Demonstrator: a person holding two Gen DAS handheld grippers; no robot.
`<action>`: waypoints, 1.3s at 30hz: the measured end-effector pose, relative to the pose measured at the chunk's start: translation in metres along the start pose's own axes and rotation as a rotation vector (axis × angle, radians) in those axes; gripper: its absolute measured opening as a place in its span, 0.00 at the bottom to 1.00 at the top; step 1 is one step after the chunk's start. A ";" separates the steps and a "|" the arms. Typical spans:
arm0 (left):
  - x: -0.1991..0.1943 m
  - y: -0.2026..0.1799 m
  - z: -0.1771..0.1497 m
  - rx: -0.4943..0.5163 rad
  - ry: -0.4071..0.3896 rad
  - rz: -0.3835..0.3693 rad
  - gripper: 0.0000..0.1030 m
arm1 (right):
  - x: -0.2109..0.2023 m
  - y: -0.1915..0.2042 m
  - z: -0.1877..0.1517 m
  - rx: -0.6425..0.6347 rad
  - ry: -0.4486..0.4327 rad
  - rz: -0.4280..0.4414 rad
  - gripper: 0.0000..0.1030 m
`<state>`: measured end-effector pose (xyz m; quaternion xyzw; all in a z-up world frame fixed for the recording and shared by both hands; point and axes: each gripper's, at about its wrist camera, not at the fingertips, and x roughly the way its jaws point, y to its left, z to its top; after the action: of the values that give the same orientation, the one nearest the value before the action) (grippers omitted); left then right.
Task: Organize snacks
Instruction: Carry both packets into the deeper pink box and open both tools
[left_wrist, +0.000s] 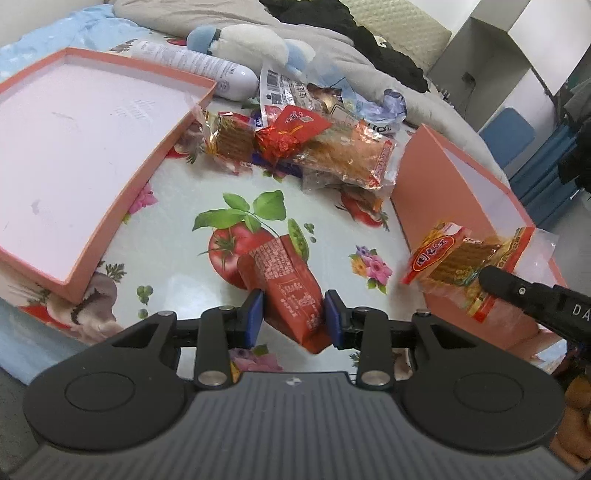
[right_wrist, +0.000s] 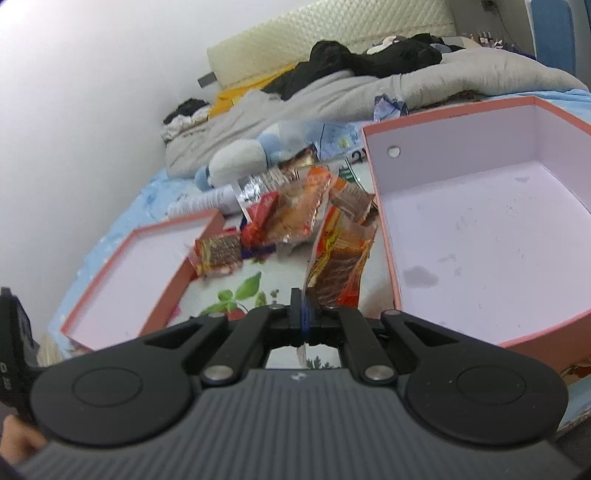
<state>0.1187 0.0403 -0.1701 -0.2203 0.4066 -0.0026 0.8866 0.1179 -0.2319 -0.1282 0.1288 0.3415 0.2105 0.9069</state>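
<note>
My left gripper (left_wrist: 293, 314) is shut on a red snack packet (left_wrist: 291, 291) and holds it above the flowered cloth. My right gripper (right_wrist: 306, 314) is shut on the edge of a clear orange wafer packet (right_wrist: 338, 266), held just left of the deep pink box (right_wrist: 480, 229). The same packet (left_wrist: 454, 258) and the right gripper's finger (left_wrist: 517, 291) show at the right of the left wrist view, over the box's near wall (left_wrist: 436, 192). A pile of snack packets (left_wrist: 314, 147) lies between the box and the shallow pink lid (left_wrist: 74, 155).
A white bottle (left_wrist: 199, 62) and a blue-white plush toy (left_wrist: 251, 44) lie behind the pile. A grey quilt (right_wrist: 332, 99) and black clothes (right_wrist: 369, 55) cover the bed beyond. The lid also shows at the left of the right wrist view (right_wrist: 147, 273).
</note>
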 end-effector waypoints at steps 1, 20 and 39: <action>0.003 0.000 0.002 0.005 0.003 -0.003 0.39 | 0.004 0.001 0.000 -0.011 0.008 -0.007 0.03; 0.030 -0.025 0.095 -0.057 0.215 0.005 0.38 | 0.038 0.011 0.066 -0.004 0.266 -0.034 0.03; -0.040 -0.082 0.109 0.083 -0.041 -0.105 0.38 | -0.035 0.006 0.069 -0.029 0.007 -0.005 0.03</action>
<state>0.1852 0.0156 -0.0469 -0.2043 0.3758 -0.0615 0.9018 0.1388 -0.2488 -0.0561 0.1141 0.3420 0.2138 0.9079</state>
